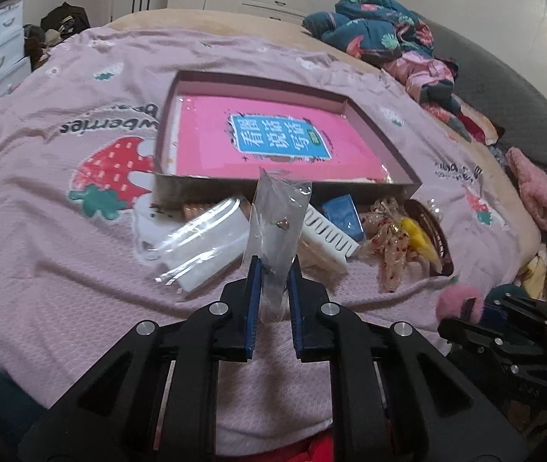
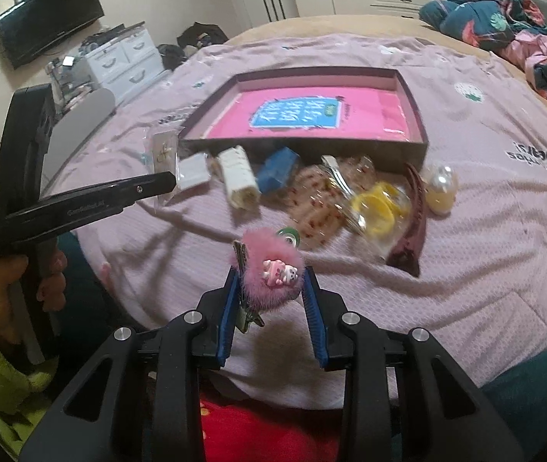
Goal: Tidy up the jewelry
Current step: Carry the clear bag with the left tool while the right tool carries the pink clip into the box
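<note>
My left gripper (image 1: 273, 265) is shut on a clear plastic bag (image 1: 277, 223) with small earrings inside, held upright above the bedspread. My right gripper (image 2: 271, 277) is shut on a fluffy pink hair clip (image 2: 269, 273) with a small cartoon charm. It also shows in the left wrist view (image 1: 460, 302). A dark shallow box (image 1: 381, 131) with a pink book (image 1: 265, 142) inside lies ahead on the bed. In front of it lie a blue box (image 1: 343, 215), a white comb-like holder (image 1: 331, 236), a patterned bow (image 1: 389, 246), a yellow item (image 2: 377, 208) and a dark maroon clip (image 2: 412, 227).
A pink strawberry-print bedspread (image 1: 61, 231) covers the bed. Piled clothes (image 1: 381, 27) lie at the far right. White drawers (image 2: 123, 61) and a television (image 2: 50, 19) stand to the left. Another clear packet (image 1: 200, 242) lies left of the held bag.
</note>
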Demonstrator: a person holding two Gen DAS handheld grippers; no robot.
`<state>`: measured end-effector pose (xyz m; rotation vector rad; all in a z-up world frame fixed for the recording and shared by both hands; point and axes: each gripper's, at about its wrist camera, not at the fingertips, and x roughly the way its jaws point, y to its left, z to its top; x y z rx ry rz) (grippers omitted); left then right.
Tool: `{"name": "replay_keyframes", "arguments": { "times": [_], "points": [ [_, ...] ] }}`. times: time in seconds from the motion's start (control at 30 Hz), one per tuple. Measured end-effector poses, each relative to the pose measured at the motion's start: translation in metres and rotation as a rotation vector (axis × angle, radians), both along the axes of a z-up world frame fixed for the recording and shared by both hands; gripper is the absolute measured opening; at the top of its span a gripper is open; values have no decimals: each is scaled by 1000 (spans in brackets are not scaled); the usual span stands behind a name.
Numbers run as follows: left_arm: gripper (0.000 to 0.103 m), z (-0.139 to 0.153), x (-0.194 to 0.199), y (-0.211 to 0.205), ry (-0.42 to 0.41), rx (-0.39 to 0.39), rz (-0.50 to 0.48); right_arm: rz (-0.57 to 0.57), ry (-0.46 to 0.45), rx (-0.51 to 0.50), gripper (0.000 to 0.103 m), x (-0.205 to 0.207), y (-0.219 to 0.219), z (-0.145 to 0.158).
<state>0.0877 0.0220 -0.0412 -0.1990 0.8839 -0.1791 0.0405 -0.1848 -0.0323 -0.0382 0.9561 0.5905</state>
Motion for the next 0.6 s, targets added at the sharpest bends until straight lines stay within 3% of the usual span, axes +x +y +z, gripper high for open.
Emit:
{"name": "replay_keyframes", "arguments": {
  "times": [0.3,0.6],
  "points": [
    [7,29,-2,27,-54,10,57,48,-73,11,31,17,23,28],
    [7,58,19,49,-111,15,106,15,-171,4,31,54,23,61]
  ]
}}
